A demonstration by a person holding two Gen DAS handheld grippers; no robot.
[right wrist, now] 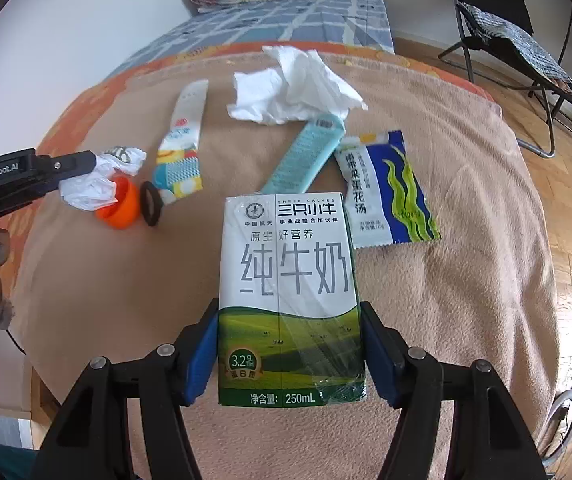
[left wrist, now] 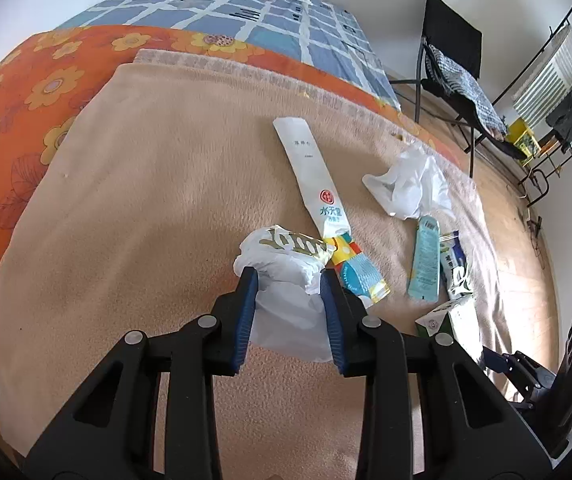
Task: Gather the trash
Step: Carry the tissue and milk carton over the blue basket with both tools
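- Left gripper [left wrist: 289, 280]: blue pads pressed in on either side of a crumpled white wrapper [left wrist: 286, 264] with gold lettering. The wad bulges out above and below the pads, so the jaws are clamped on it, not just around it.
- Handling, judged: the wrapper is light, soft and collapsible. It should give under the pads rather than push back; a pinch through the thick middle of the wad looks safer than a loose flap, which could slide free.
- Right gripper [right wrist: 289, 336]: pads set against the two narrow sides of a milk carton [right wrist: 288, 280], low on the green band near its base. The left pad touches; the right one looks in contact too, though the clear film there blurs the edge.
- Handling, judged: stiff board walls with a smooth printed skin, a little slippery. If it is empty it will be light and may dent under a hard squeeze. A hold across the narrow sides is sound.
- Just beyond the left fingertips: a striped colourful packet [left wrist: 360, 268] touching the wrapper's right edge, with a long white sleeve [left wrist: 314, 176] past it.
- Beyond the carton's far end: a teal packet [right wrist: 306, 160] and a blue-green soup sachet [right wrist: 390, 188], then crumpled tissue [right wrist: 294, 88] further on.
- Seen from the right wrist, an orange cap [right wrist: 122, 208] and a black ring [right wrist: 152, 204] lie just beside the left gripper's wad.
- Pose: both grippers tilt steeply down at the tan blanket [left wrist: 146, 200], side by side and near each other.
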